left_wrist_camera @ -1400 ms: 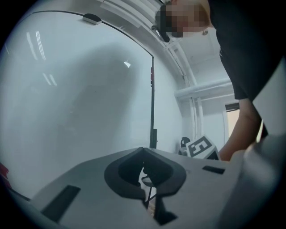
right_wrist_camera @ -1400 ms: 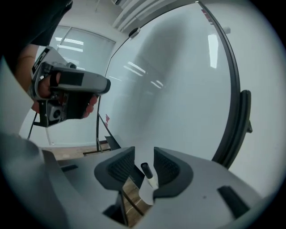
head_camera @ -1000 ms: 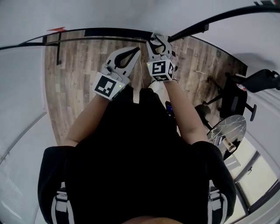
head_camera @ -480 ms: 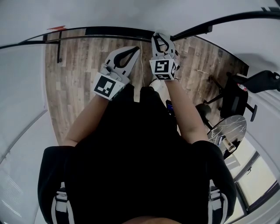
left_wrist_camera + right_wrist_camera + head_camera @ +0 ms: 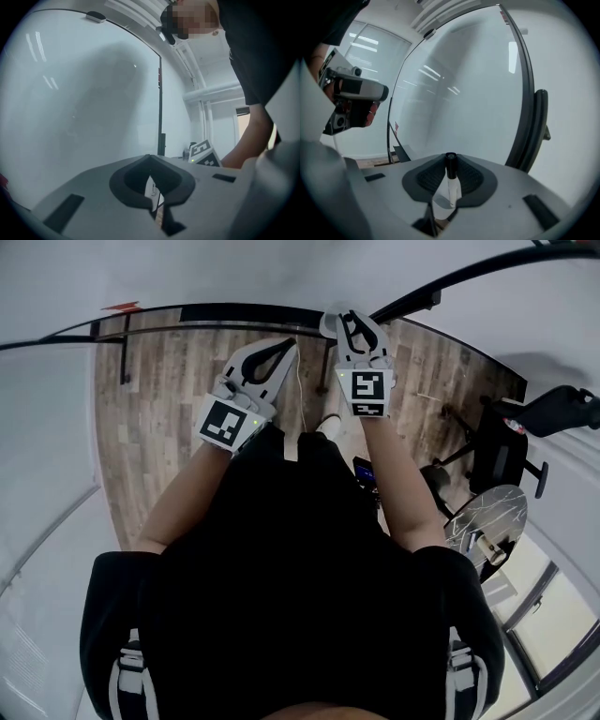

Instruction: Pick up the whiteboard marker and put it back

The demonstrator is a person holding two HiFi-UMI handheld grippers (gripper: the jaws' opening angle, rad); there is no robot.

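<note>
- The right gripper (image 5: 352, 319) has shifted a little to the right and farther toward the large glossy white whiteboard (image 5: 281, 273) since a second ago. In the head view its marker cube now shows one face squarely, where two faces showed before.
- Its jaws are closing and stand narrower than in the earlier frame. Their pads press on the white-barrelled whiteboard marker with a black cap (image 5: 451, 180).
- The whiteboard marker stands upright between the right jaw tips with its cap at the far end. It is held in the air in front of the whiteboard, above the black ledge rail (image 5: 234, 310) along the board's lower edge.
- The left gripper (image 5: 289, 347) has kept its place, just left of the right gripper and apart from it.
- The left jaws are closed tip to tip, with nothing between them.
- The brown wood-plank floor (image 5: 159, 399) beneath both grippers looks the same as before.
</note>
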